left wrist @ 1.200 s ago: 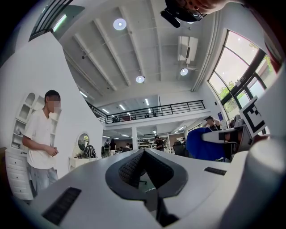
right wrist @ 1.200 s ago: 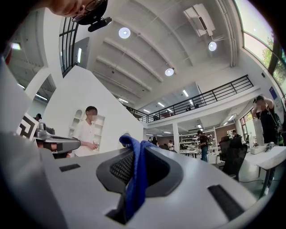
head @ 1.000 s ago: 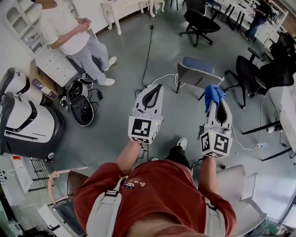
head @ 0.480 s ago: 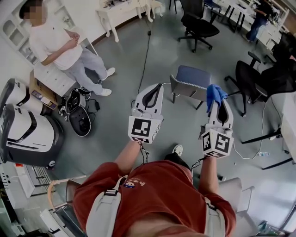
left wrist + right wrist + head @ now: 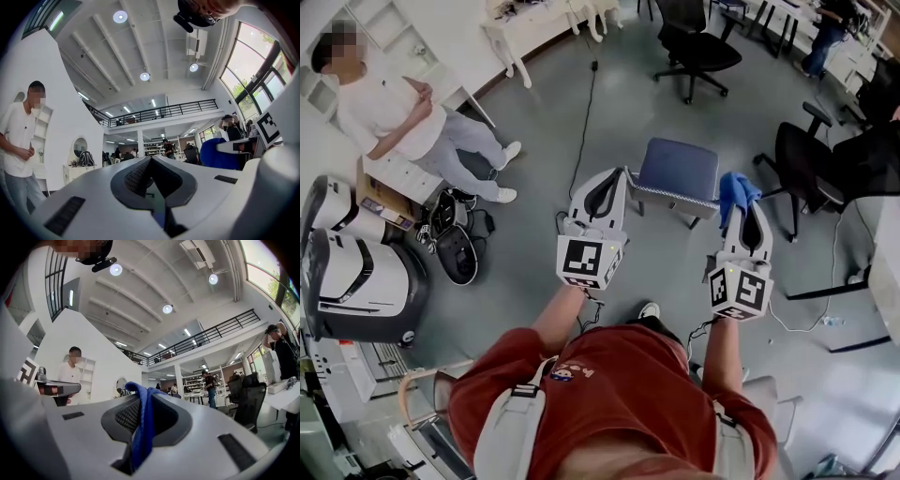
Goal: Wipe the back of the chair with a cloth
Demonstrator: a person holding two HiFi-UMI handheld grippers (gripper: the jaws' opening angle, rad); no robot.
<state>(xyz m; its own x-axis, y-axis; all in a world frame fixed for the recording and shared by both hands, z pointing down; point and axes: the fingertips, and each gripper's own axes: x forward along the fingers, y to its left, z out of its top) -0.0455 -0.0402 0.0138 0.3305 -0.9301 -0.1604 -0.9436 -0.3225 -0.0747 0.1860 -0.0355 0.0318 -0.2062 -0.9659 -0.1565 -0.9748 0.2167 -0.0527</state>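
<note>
At the bottom of the head view, the person holding the tools wears a red shirt [image 5: 619,394], and both forearms reach forward over a grey floor [image 5: 534,216]. The left gripper [image 5: 617,180] has its jaws closed together with nothing between them; its own view shows the dark ribbed pads meeting at the tip. The right gripper [image 5: 741,208] is clamped on a blue cloth [image 5: 735,191], which bunches above the jaw tips. In the right gripper view the cloth [image 5: 143,427] runs as a folded strip down between the pads.

Just beyond both tips stands the chair [image 5: 678,167], with a blue seat and a pale grey back [image 5: 661,195] along its near edge. It appears between the two grippers, and neither one touches it.

Open floor lies to the chair's left, crossed by a thin dark cable [image 5: 586,122]. A black office chair [image 5: 811,164] stands near on its right. Another black chair [image 5: 698,47] is farther back. A person in a white shirt [image 5: 389,103] stands by the far left edge of the floor, above a white and black machine [image 5: 356,272].
</note>
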